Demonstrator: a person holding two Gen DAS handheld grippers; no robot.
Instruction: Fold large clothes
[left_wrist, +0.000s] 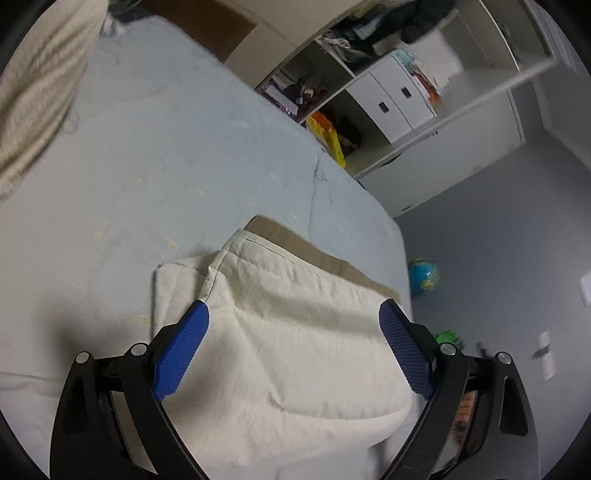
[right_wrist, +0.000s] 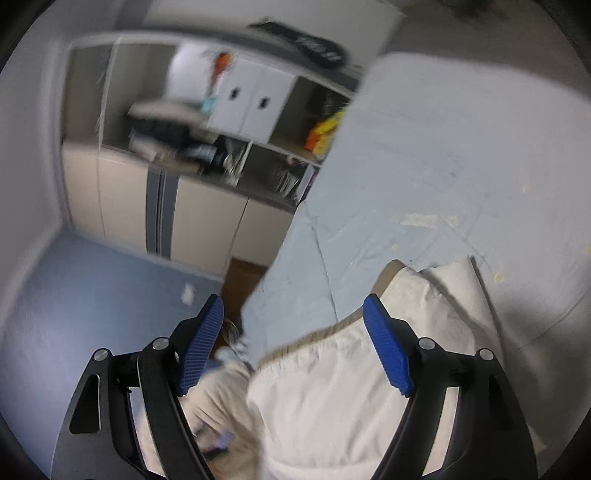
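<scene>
A cream-white garment (left_wrist: 295, 332) with a tan band along its far edge lies folded into a thick bundle on a pale blue bed sheet (left_wrist: 166, 147). My left gripper (left_wrist: 293, 312) is open and empty, its blue pads spread wide above the bundle. The garment also shows in the right wrist view (right_wrist: 351, 387), at the bed's edge. My right gripper (right_wrist: 293, 306) is open and empty, above the bed's edge, with the left finger over the floor and the right finger over the garment.
A beige ribbed blanket (left_wrist: 33, 92) lies at the far left of the bed. An open wardrobe with shelves and white drawers (left_wrist: 391, 99) stands beyond the bed. A small globe (left_wrist: 423, 275) sits on the grey-blue floor (left_wrist: 498, 240). The right wrist view is blurred.
</scene>
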